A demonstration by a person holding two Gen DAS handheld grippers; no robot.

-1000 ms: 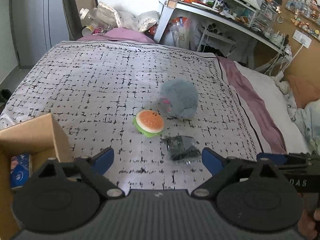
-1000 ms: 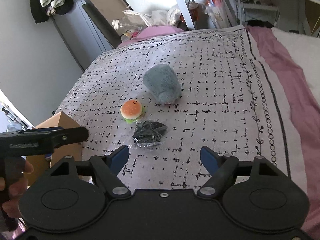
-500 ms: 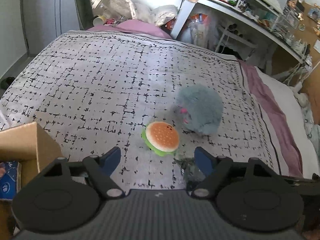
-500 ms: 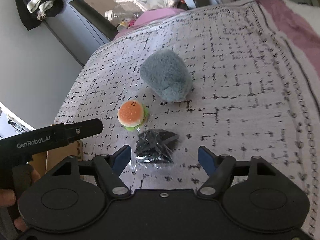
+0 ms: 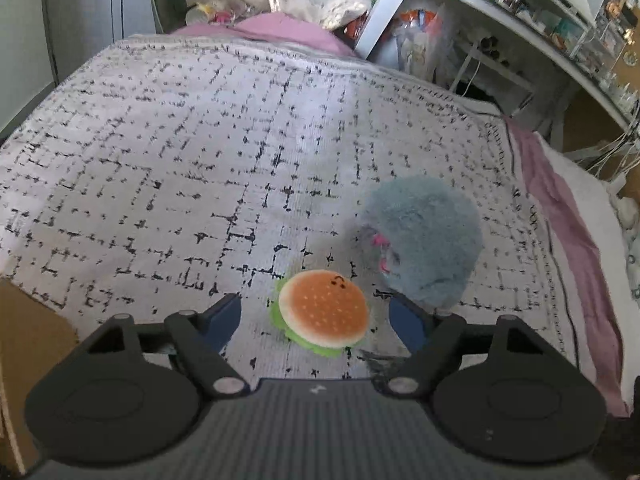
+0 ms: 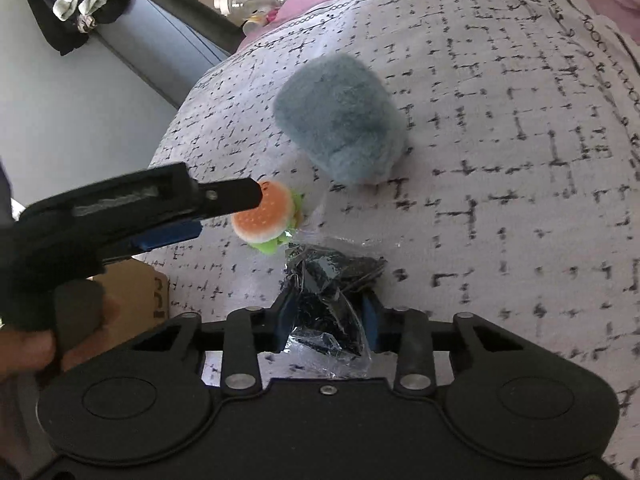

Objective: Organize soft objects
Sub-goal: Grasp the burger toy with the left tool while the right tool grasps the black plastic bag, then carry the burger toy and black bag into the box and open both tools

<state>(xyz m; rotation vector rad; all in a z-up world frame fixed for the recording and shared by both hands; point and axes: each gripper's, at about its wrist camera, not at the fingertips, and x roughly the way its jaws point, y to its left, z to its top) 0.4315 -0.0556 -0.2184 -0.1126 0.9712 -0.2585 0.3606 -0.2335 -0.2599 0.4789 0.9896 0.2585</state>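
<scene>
A burger plush (image 5: 324, 314) lies on the patterned bedspread (image 5: 200, 152), between the spread fingers of my left gripper (image 5: 316, 312), which is open and not touching it. A fluffy grey plush (image 5: 424, 240) sits just beyond to the right. In the right wrist view, a clear packet of black material (image 6: 336, 268) lies in front of the burger plush (image 6: 262, 212) and the grey plush (image 6: 340, 120). My right gripper (image 6: 328, 314) is closing, and its blue pads press the packet's near end from both sides. The left gripper (image 6: 226, 214) reaches in from the left.
A cardboard box (image 5: 24, 340) stands at the bed's near left corner, also seen as box (image 6: 132, 292) under the left gripper. A hand (image 6: 24, 348) grips the left tool. A cluttered desk (image 5: 520, 12) and shelves line the far right. Pink bedding (image 5: 560, 208) borders the spread.
Both grippers came down and forward. The left one now straddles the burger plush. The right one's jaws went from wide open to pinching the black packet.
</scene>
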